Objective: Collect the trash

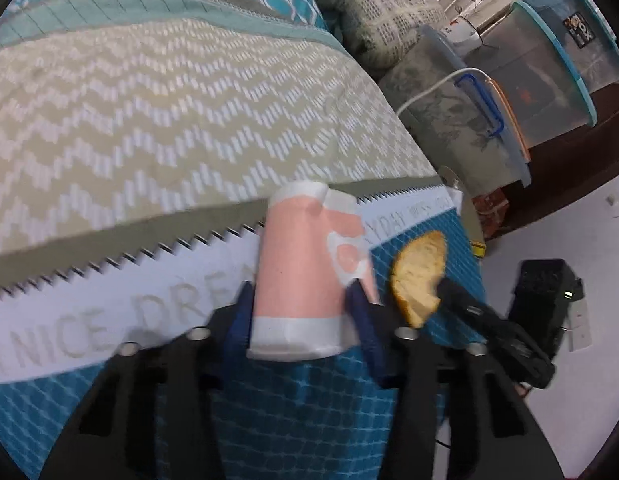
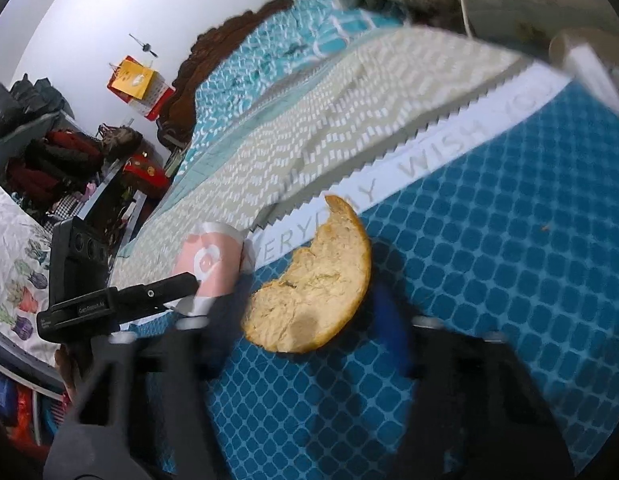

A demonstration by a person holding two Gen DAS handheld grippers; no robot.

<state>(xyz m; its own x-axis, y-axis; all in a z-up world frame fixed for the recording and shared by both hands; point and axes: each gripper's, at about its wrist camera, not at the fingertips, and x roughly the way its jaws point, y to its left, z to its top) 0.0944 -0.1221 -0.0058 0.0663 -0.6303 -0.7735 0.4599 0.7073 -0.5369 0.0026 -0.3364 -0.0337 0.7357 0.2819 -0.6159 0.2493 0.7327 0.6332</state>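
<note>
Both pieces gripped: our left gripper point(image 1: 301, 300) clamps the paper cup point(image 1: 305, 272); our right gripper point(image 2: 309, 312) pinches the bread piece point(image 2: 313, 280); next, we judge, lift both clear of the bedspread point(image 2: 509, 240).

On the white band point(image 1: 89, 320) of the blue bedspread point(image 1: 293, 420), at about eight o'clock in the left wrist view, readable as "NICE DRE", with "YDAY" further along toward two o'clock beyond the pink cup point(image 1: 305, 276). On the same band in the right wrist view, "ERYD", then "Y WISH", running up toward two o'clock. Small white lettering on the black gripper bar point(image 2: 91, 309) at nine o'clock, too small to read.
</note>
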